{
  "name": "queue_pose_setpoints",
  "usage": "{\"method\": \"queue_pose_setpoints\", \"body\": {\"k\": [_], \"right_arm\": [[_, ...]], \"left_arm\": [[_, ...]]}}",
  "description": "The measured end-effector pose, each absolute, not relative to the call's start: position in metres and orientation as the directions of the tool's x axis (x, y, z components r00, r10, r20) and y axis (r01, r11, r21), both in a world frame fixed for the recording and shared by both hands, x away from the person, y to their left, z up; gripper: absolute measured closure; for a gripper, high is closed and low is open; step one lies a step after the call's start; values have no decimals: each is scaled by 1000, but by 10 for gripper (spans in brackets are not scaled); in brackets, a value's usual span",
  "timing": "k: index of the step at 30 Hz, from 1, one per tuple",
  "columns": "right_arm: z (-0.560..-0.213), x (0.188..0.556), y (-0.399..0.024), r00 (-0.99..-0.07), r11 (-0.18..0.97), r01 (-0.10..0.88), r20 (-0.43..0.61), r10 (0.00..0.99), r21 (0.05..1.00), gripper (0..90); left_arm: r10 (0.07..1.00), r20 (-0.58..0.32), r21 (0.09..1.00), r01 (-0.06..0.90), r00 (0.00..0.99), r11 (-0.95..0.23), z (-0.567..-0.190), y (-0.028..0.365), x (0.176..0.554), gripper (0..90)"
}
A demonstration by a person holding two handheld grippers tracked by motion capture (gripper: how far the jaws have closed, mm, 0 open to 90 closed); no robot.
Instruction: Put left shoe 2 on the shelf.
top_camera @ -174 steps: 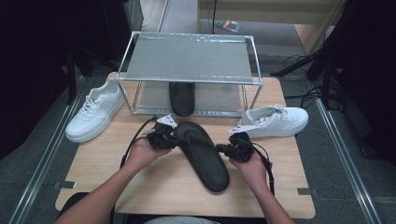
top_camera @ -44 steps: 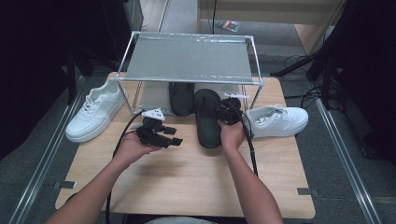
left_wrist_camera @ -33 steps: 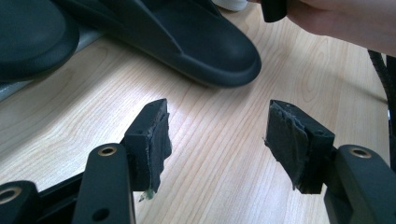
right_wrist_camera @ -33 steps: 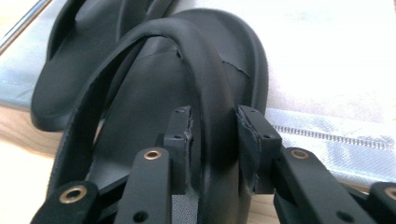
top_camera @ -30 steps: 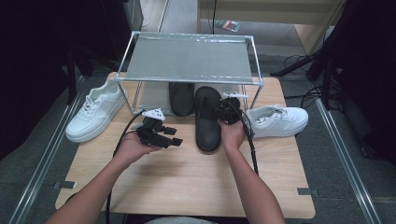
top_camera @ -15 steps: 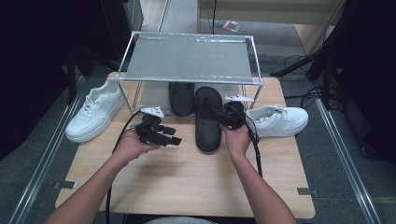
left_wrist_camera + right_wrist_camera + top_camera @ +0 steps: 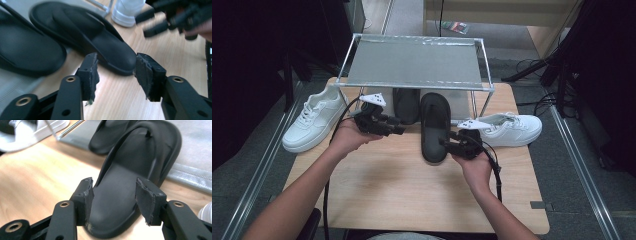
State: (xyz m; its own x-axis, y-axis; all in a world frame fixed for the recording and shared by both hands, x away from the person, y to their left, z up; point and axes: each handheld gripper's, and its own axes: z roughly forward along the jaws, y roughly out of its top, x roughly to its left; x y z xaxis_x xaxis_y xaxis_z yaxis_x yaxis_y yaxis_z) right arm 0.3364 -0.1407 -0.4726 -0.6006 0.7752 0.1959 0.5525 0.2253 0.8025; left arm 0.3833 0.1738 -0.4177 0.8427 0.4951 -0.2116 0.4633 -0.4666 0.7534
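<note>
Wooden table | right claw just opened, off black sandal heel | left claw narrowing, empty

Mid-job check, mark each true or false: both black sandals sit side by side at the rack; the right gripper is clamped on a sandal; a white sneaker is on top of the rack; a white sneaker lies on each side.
1. Both black flip-flop sandals lie side by side at the metal mesh rack: true.
2. The right gripper is clamped on a sandal: false, its jaws stand open at the heel.
3. A sneaker is on the rack top: false, it is bare.
4. White lace-up sneakers flank the rack: true.
</note>
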Motion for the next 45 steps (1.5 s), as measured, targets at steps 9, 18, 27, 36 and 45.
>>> {"method": "queue_pose_setpoints", "body": {"k": [9,18,27,36,45], "right_arm": [[-488,312,-141,-637,244,573,237,733,783,506],[-501,305,-142,-635,255,584,238,735,771,615],[-513,304,-135,-630,268,628,275,726,730,870],[-527,305,-126,-649,349,650,254,718,675,900],[-534,313,-126,-640,350,651,238,731,674,900]], "left_arm": [[472,-171,753,424,865,-504,-380,167,420,684],[496,-145,759,418,856,-500,-345,164,455,874],[518,-112,738,420,848,-528,-332,160,490,900],[567,-103,710,459,817,-534,-349,168,509,900],[573,-97,713,459,814,-530,-353,170,509,900]]}}
